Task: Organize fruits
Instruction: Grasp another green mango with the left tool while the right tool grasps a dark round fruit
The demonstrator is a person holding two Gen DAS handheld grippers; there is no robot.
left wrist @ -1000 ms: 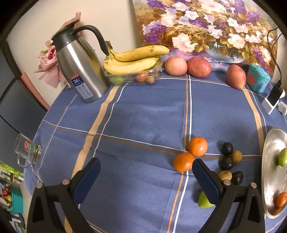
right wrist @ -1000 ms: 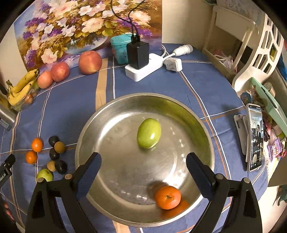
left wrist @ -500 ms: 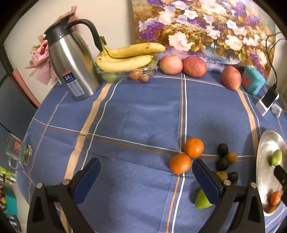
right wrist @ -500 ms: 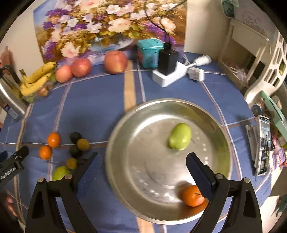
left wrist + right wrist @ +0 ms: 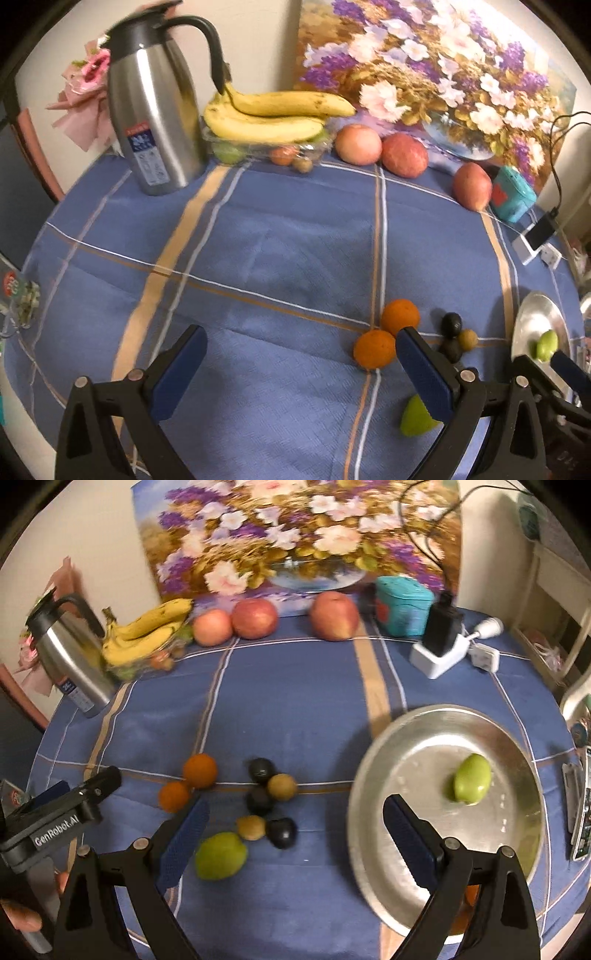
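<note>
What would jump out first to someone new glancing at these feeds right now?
Probably the big silver bowl at right, holding a green fruit. Next, the cluster of oranges, dark fruits and a green fruit loose on the blue tablecloth, with both grippers open above.

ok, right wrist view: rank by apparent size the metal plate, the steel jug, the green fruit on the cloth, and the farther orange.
1. metal plate, clearly largest.
2. steel jug.
3. green fruit on the cloth.
4. farther orange.
The green fruit lies nearer the camera than the orange, so that gap may be exaggerated.
</note>
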